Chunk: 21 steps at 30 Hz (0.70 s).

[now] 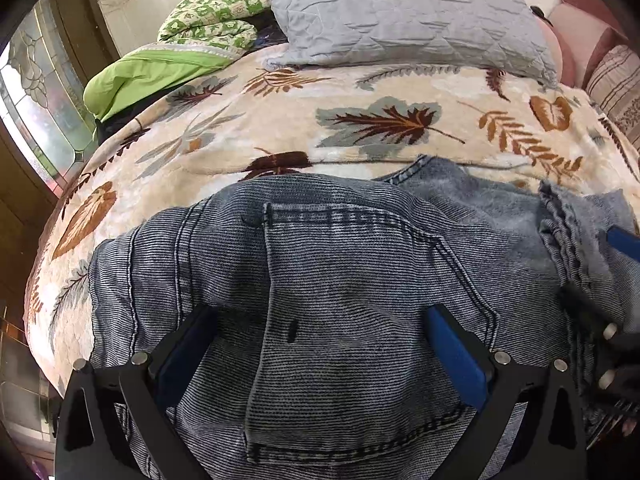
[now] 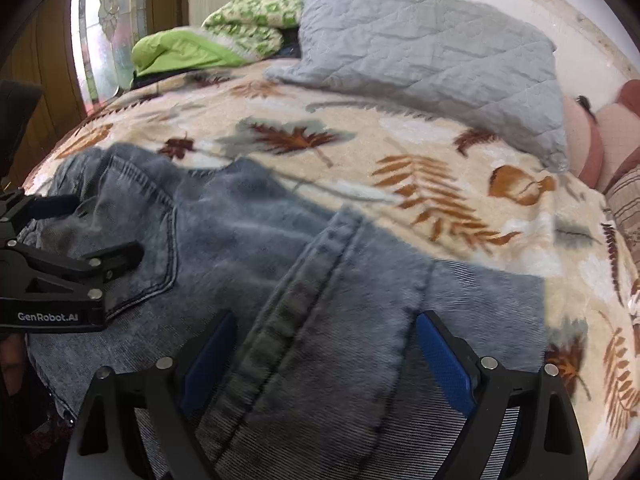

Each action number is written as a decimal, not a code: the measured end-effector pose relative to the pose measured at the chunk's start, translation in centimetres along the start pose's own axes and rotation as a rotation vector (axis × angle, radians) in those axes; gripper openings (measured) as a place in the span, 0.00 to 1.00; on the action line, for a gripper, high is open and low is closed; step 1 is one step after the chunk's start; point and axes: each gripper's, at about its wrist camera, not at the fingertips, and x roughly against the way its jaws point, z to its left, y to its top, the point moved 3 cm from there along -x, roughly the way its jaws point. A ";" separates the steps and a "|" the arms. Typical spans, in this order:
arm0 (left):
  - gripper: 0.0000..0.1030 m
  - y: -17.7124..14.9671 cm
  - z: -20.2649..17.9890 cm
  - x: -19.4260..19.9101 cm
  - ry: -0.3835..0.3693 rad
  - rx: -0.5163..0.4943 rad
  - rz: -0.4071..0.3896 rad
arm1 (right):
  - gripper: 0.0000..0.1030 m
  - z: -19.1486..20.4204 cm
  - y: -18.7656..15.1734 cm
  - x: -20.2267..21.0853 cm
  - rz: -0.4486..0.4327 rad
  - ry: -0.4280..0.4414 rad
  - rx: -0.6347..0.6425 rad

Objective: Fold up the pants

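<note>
A pair of blue denim pants lies folded on the leaf-patterned blanket, a back pocket facing up. My left gripper is open, its blue pads wide apart over the pocket area, the denim bulging between them. My right gripper is open over a hem and lighter denim at the pants' right part. The left gripper also shows at the left of the right wrist view. The right gripper shows at the right edge of the left wrist view.
A grey quilted pillow lies at the back of the bed. A green patterned quilt is bundled at the back left. Pink and striped cushions sit at the right. A glass-paned wooden door stands to the left.
</note>
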 end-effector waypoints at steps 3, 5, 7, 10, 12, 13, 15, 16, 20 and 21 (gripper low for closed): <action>1.00 0.3 0.0 1.2 0.004 -0.008 -0.062 | 0.89 -2.5 0.6 1.7 -0.072 0.015 -0.107; 1.00 0.5 0.1 2.0 0.023 -0.016 -0.108 | 0.88 -4.1 0.6 2.3 -0.092 -0.018 -0.152; 1.00 0.5 0.1 1.8 0.017 -0.015 -0.104 | 0.83 -5.3 0.4 2.0 -0.063 -0.031 -0.192; 1.00 0.3 -0.1 -0.2 0.011 -0.019 0.000 | 0.72 -6.2 -0.3 0.8 0.000 -0.031 -0.238; 1.00 0.3 -0.2 -0.7 0.015 -0.020 0.014 | 0.69 -6.0 -0.7 0.0 0.046 -0.038 -0.221; 1.00 0.4 -0.3 -0.5 0.018 -0.024 0.005 | 0.69 -5.7 -0.9 -0.4 0.068 -0.040 -0.203; 1.00 0.4 -0.6 -0.6 0.026 -0.036 0.003 | 0.69 -5.5 -1.0 -0.5 0.069 -0.052 -0.184; 1.00 0.3 -0.6 -0.6 0.025 -0.035 -0.001 | 0.68 -5.6 -1.1 -0.4 0.072 -0.047 -0.189; 1.00 0.4 -0.6 0.5 -0.006 -0.034 -0.044 | 0.69 -6.7 -1.2 0.1 0.060 -0.008 -0.234; 1.00 0.4 -0.7 1.0 -0.010 -0.038 -0.066 | 0.69 -7.2 -1.2 0.5 0.046 -0.010 -0.248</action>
